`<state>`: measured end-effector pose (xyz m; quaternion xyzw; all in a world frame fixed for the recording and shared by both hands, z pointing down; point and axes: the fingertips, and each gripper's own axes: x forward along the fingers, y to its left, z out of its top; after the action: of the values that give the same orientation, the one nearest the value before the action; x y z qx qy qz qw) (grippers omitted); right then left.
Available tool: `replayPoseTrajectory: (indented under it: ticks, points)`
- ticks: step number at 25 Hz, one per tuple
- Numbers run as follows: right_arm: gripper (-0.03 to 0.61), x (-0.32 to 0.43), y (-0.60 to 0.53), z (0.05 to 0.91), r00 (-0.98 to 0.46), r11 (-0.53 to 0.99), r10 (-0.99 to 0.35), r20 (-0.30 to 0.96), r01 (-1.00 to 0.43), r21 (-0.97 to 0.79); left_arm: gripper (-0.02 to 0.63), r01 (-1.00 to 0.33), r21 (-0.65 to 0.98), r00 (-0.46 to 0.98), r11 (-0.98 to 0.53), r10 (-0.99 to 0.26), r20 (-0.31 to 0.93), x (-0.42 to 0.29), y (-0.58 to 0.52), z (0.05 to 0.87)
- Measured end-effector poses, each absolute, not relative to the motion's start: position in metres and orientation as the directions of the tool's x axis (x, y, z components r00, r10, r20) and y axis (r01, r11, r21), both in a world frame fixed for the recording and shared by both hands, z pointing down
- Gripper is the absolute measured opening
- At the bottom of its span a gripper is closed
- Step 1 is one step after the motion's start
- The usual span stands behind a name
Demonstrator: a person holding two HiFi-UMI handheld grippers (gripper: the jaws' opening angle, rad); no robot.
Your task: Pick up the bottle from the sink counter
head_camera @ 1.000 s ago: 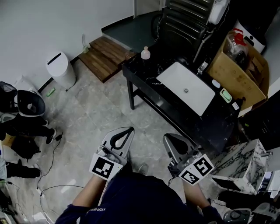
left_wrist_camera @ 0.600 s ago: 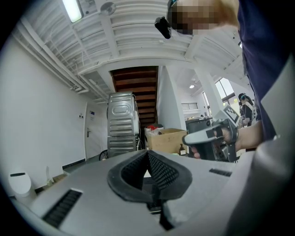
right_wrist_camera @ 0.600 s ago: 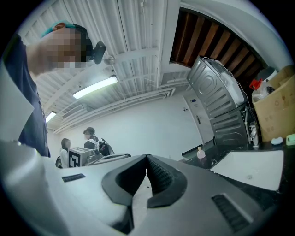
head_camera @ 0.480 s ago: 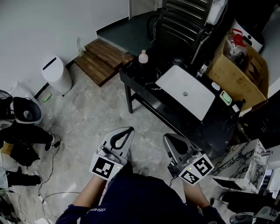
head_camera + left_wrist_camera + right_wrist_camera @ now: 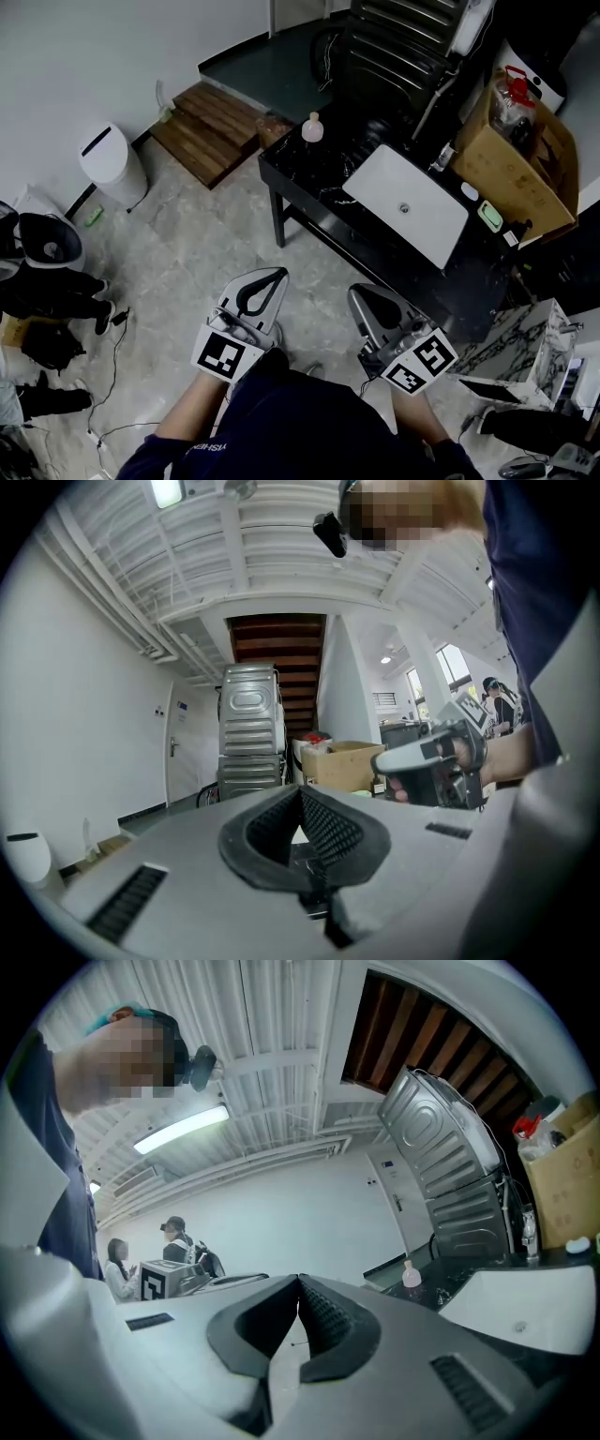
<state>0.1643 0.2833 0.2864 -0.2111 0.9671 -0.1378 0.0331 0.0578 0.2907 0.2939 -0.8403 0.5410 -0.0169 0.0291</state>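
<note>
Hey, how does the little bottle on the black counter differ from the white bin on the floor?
The bottle is small and pinkish with a white cap, while the bin is far bigger and all white. The bottle stands on a corner of the black counter, left of the white basin. The bin stands on the floor by the wall. Both stand upright.

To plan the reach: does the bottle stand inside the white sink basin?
No, the bottle stands on the black counter apart from the sink basin.
</note>
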Motion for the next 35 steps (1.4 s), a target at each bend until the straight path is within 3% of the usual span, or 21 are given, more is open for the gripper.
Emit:
replayPoseTrajectory:
  ticks: [16,35]
  points:
    - [0.023,0.089,0.242,0.276,-0.872,0.843,-0.488,0.012,-0.476,-0.249,0.006,-0.872,-0.055,0.488,-0.487,-0.872,-0.026,-0.015,0.237,0.291]
    - [0.023,0.06,0.201,0.277,-0.852,0.823,-0.524,0.001,-0.507,-0.257,0.006,-0.86,-0.066,0.509,-0.507,-0.861,-0.018,-0.05,0.196,0.289]
